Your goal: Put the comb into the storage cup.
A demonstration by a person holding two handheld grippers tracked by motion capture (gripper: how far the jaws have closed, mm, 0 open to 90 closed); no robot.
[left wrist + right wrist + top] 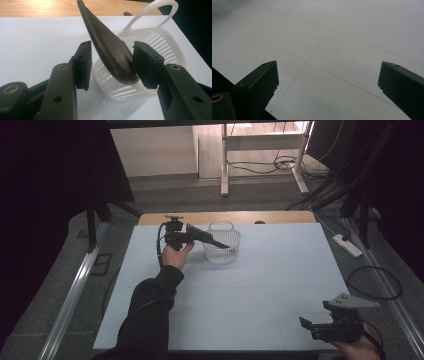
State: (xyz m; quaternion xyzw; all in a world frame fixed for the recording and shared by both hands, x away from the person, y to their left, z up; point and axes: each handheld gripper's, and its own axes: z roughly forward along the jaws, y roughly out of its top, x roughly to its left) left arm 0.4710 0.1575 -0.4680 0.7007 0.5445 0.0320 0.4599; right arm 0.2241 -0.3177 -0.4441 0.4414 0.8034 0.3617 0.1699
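The high view looks forward and down from above the person's side, taking in the whole white rectangular table (260, 285) and the floor beyond. The left gripper view sits low and close, facing along its jaws toward the white slotted plastic basket (160, 45), which the high view (222, 245) also shows. The right gripper view looks steeply down, near the bare table surface (337, 37).

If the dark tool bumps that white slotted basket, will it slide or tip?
The basket looks like thin slotted plastic with nothing visible inside, so it is probably light and would likely slide on the smooth white table. Its upright loop handle sits high; a knock there might tip it. The dark tool in the left gripper looks rigid.
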